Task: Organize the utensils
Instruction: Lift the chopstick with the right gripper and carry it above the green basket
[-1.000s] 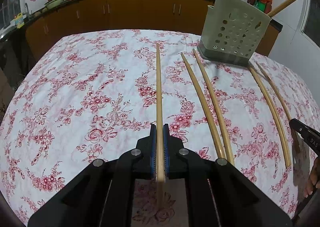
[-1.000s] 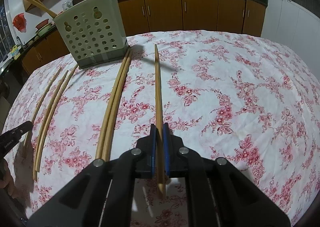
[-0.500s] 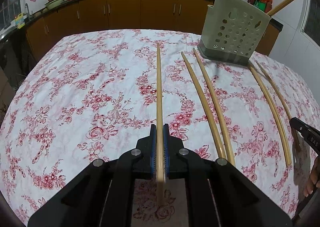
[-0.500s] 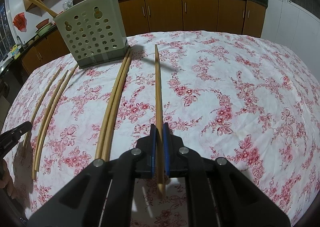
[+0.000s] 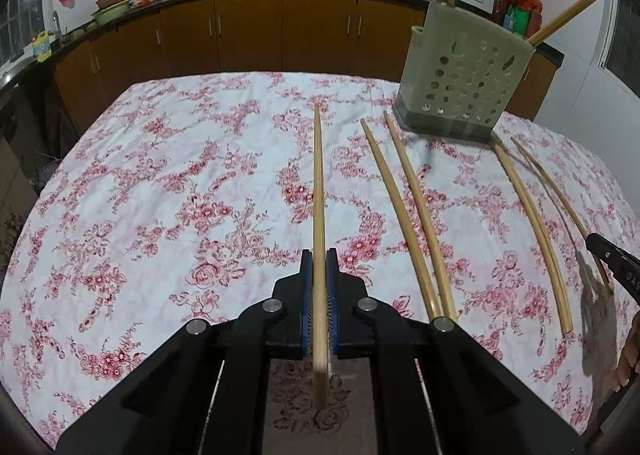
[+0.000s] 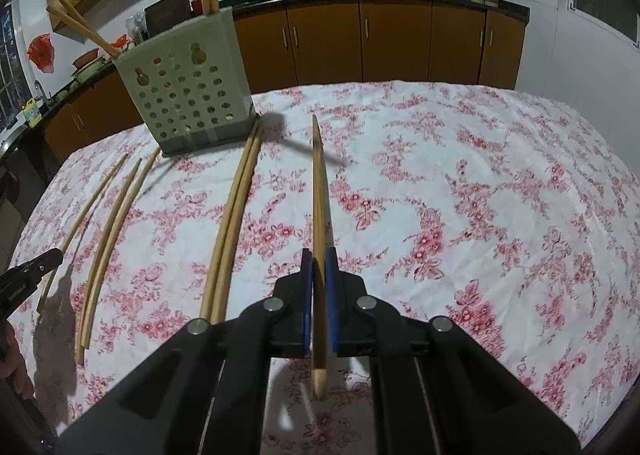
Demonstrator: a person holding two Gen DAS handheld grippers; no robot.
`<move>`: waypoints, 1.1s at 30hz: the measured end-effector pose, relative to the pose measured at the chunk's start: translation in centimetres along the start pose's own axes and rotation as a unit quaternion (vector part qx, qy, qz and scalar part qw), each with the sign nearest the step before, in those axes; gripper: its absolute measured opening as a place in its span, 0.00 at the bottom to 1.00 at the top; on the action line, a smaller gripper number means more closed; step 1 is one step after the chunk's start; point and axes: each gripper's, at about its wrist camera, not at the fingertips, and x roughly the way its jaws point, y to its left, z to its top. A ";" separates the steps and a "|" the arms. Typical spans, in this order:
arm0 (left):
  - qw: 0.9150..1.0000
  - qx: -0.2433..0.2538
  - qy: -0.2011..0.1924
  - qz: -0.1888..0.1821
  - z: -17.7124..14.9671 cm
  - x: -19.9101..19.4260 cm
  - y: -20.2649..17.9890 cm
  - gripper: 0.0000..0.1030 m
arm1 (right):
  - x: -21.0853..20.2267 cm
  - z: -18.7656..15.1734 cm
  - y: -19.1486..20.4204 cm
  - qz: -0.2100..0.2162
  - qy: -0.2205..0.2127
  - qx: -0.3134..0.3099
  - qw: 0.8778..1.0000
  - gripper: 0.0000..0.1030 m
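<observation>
My left gripper (image 5: 319, 261) is shut on a long bamboo chopstick (image 5: 318, 183) that points forward over the floral tablecloth. My right gripper (image 6: 319, 259) is shut on another chopstick (image 6: 319, 191) that points toward the far side. A pale green perforated utensil holder (image 5: 466, 75) stands at the back with several chopsticks in it; it also shows in the right wrist view (image 6: 186, 91). Loose chopsticks lie in pairs on the cloth (image 5: 404, 211), (image 5: 532, 223), (image 6: 232, 223), (image 6: 108, 239).
The table wears a white cloth with red flowers (image 5: 180, 195). Brown kitchen cabinets (image 5: 248, 35) with woks and pots on the counter run behind it. The other gripper's tip shows at each frame's edge (image 5: 616, 263), (image 6: 28, 275).
Both grippers keep hold of their chopsticks. The right view has lifted slightly, so the holder sits a little lower and the chopstick tip has risen off the cloth.
</observation>
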 end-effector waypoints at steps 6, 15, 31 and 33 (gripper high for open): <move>1.000 -0.002 -0.025 -0.004 1.1 -1.5 -0.1 0.07 | -1.9 1.0 0.2 0.004 -0.030 -0.001 1.000 0.08; 0.998 -0.008 -0.062 -0.007 2.8 -3.6 0.1 0.07 | -4.4 2.8 -0.1 0.007 -0.074 0.003 0.997 0.08; 0.985 -0.044 -0.165 -0.018 7.2 -9.4 2.0 0.07 | -10.3 6.9 -1.1 0.018 -0.185 0.033 0.982 0.08; 0.985 -0.039 -0.169 -0.021 7.6 -9.7 1.8 0.07 | -10.8 7.4 -0.9 0.024 -0.191 0.034 0.981 0.08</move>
